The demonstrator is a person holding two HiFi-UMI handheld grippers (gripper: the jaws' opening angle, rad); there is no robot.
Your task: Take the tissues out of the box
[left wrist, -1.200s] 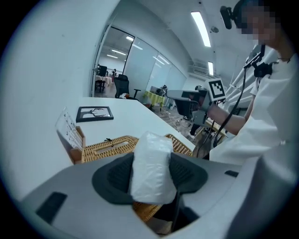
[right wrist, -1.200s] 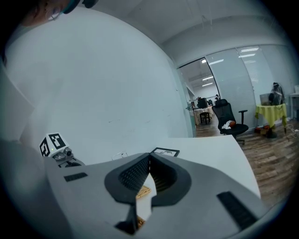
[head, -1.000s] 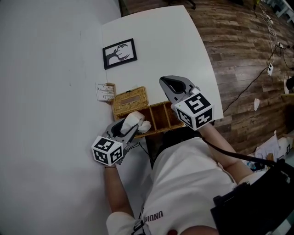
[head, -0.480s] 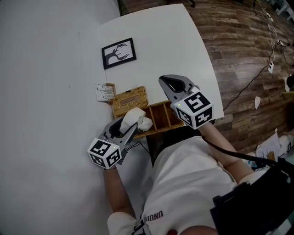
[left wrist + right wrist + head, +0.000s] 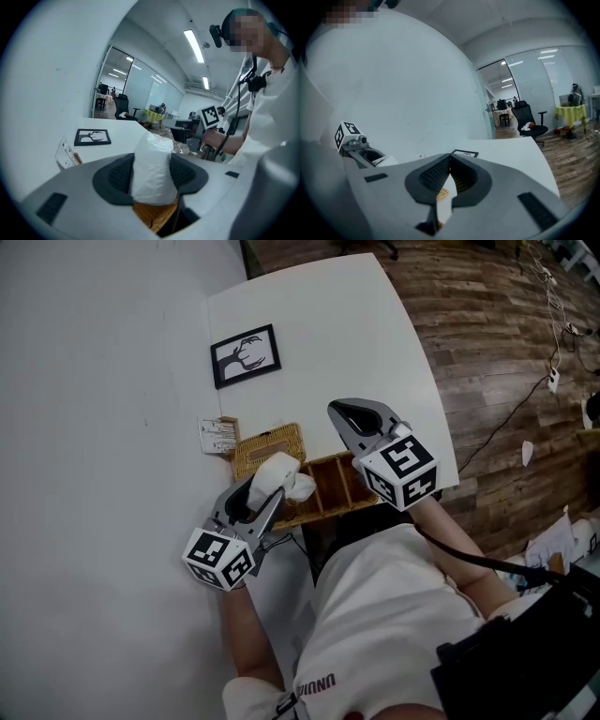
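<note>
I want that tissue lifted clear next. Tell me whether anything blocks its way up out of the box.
Nothing visible does. The left gripper is shut on the tissue above the wicker box, with open air over it. The right gripper sits off to the side.

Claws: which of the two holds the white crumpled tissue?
The left claw: the white crumpled tissue sits clamped in it, while the right claw is closed and empty.
</note>
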